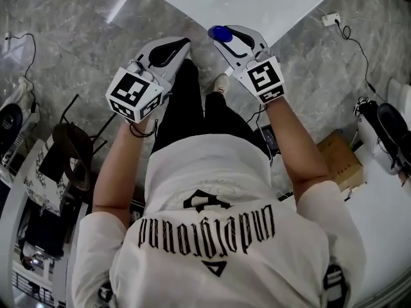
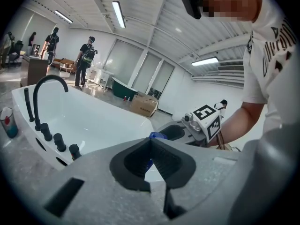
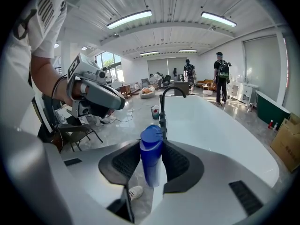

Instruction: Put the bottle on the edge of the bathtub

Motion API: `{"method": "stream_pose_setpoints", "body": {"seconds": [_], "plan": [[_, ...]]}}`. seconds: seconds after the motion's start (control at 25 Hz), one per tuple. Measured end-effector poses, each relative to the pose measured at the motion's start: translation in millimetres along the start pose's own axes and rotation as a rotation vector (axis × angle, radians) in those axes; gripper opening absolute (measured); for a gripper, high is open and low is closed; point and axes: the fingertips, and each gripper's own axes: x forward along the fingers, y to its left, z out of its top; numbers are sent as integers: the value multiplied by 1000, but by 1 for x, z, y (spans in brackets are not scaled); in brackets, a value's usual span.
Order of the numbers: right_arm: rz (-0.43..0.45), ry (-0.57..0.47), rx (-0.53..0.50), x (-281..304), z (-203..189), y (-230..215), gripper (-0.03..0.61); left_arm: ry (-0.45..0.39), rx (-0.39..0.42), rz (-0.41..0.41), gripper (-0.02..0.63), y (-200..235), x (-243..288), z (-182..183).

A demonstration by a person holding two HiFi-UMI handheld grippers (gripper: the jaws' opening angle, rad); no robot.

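A blue bottle (image 3: 151,165) with a rounded blue cap stands upright between the pads of my right gripper (image 3: 151,144), which is shut on it. From the head view the bottle (image 1: 216,32) shows at the tip of the right gripper (image 1: 226,40), just off the near rim of the white bathtub (image 1: 270,2). My left gripper (image 1: 185,42) hangs beside it to the left, jaws together and nothing in them. In the left gripper view its jaws (image 2: 151,140) meet, and the bottle's cap (image 2: 157,136) peeks out behind them.
A black faucet (image 3: 163,104) and black knobs (image 2: 59,142) stand on the tub's rim, with a cup (image 3: 155,112) near them. A cardboard box (image 1: 340,159), a chair (image 1: 74,146) and cables lie on the grey floor. People stand in the background.
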Motion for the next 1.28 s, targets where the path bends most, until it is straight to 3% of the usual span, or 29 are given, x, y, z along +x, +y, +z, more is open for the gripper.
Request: {"method": "stream_pose_setpoints", "body": {"seconds": [0.72,1.28], "plan": [[-11,85,-16,56,-44,-34,147,49,-35,-22,15,38,27,-23],[-25,154,-99,71,-74,-39,147,54,-50,-22,15,42,30,-34]]}}
